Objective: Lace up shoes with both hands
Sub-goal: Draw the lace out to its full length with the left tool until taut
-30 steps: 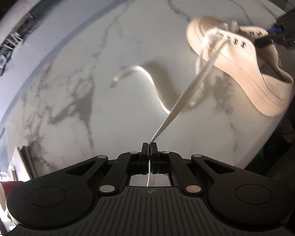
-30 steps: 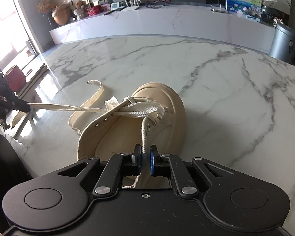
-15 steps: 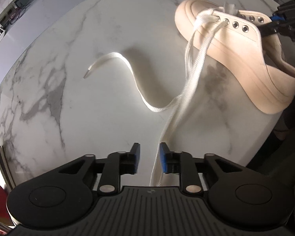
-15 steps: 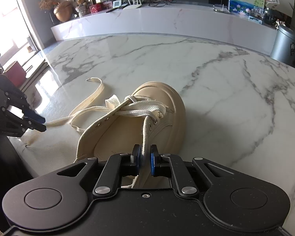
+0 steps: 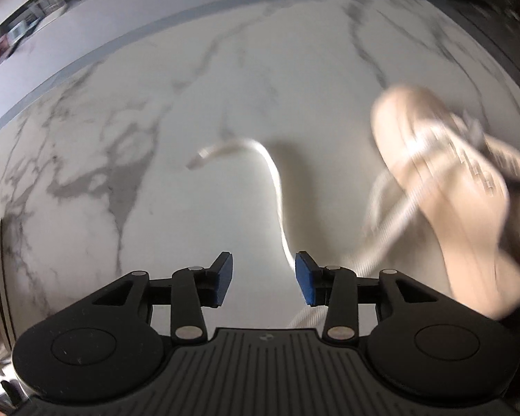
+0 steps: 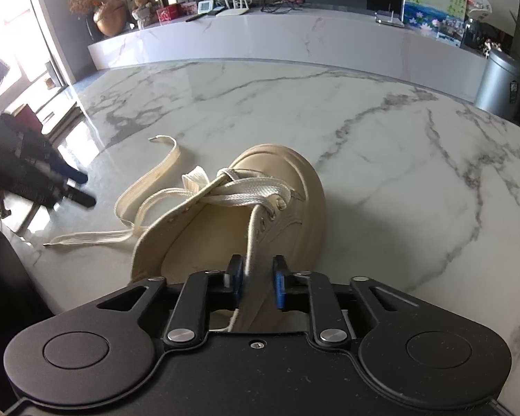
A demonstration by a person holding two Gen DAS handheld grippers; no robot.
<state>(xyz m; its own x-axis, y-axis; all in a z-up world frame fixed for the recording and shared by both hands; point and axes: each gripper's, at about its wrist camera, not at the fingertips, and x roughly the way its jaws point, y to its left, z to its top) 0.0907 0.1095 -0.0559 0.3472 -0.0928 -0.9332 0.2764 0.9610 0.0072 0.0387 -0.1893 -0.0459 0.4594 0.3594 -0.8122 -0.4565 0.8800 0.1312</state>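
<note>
A beige shoe [image 6: 260, 215] lies on the white marble table [image 6: 381, 131], toe away from me, with a cream lace [image 6: 239, 194] crossed through its front eyelets. My right gripper [image 6: 258, 277] sits at the shoe's opening. Its jaws are opening, and one lace strand runs loosely between the blue pads [image 6: 280, 280]. My left gripper [image 5: 263, 277] is open and still widening, with nothing between its pads. A slack lace end [image 5: 277, 187] curves across the table just ahead of it. The left wrist view is blurred, with the shoe [image 5: 450, 190] at its right. From the right wrist view the left gripper [image 6: 83, 189] hovers left of the shoe.
The table's near-left edge [image 6: 34, 256] drops off beside the loose lace tips. A long marble counter [image 6: 294, 34] with small items runs behind the table. A silver bin [image 6: 495, 83] stands at the far right. Bare marble stretches right of the shoe.
My left gripper let go of the taut lace, opened and swung over the table; the lace fell slack onto the marble. My right gripper's jaws parted around their strand.
</note>
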